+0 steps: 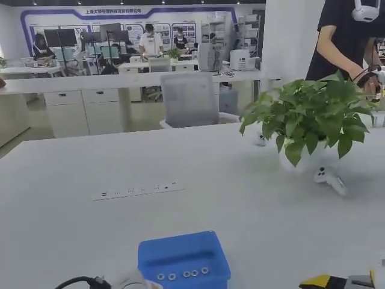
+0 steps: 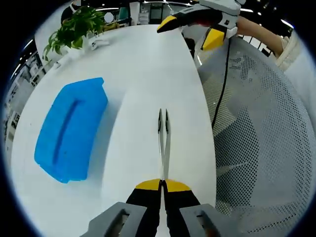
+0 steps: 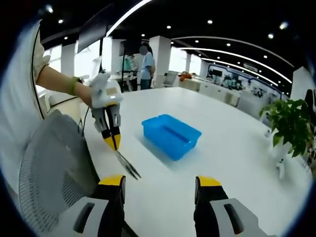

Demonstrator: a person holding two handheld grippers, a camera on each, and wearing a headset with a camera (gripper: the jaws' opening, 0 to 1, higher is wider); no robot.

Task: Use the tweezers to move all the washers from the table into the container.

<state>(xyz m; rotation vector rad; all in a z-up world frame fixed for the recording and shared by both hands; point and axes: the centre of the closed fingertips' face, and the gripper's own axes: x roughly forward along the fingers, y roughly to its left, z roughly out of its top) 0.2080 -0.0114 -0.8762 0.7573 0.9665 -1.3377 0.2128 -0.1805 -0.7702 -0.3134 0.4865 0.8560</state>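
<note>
Inspected the white table [image 1: 198,162]: broad and flat, carrying every item listed below. Noted a grey mesh chair [image 2: 261,123] at the near edge of the table, close to the person's sleeve. Recorded a leafy green plant [image 1: 313,114] standing toward the far right of the table, with a small white controller [image 1: 329,179] lying just beside it. Logged a flush power strip [image 1: 138,191] mid-table, well apart from the plant.

Located the blue container [image 1: 180,245] upright and open-topped near the front edge in the head view. Confirmed it in the left gripper view to the left of the tweezers and apart from them, and in the right gripper view beyond the tweezer tips.

Checked the left gripper [image 2: 162,183]: 2 yellow-tipped jaws pressed together, pinching the handle end of the tweezers [image 2: 163,140]. Found the 2 prongs pointing away over bare table, tips nearly together. Could not tell whether the tips touch the surface.

Checked the right gripper [image 3: 160,181]: 2 jaws spread wide, positioned near the table edge to the right of the left gripper and apart from it.

Found a short row of small metal washers [image 1: 183,274] lying on the container floor along its near wall. Could not fix the count through the blur.
</note>
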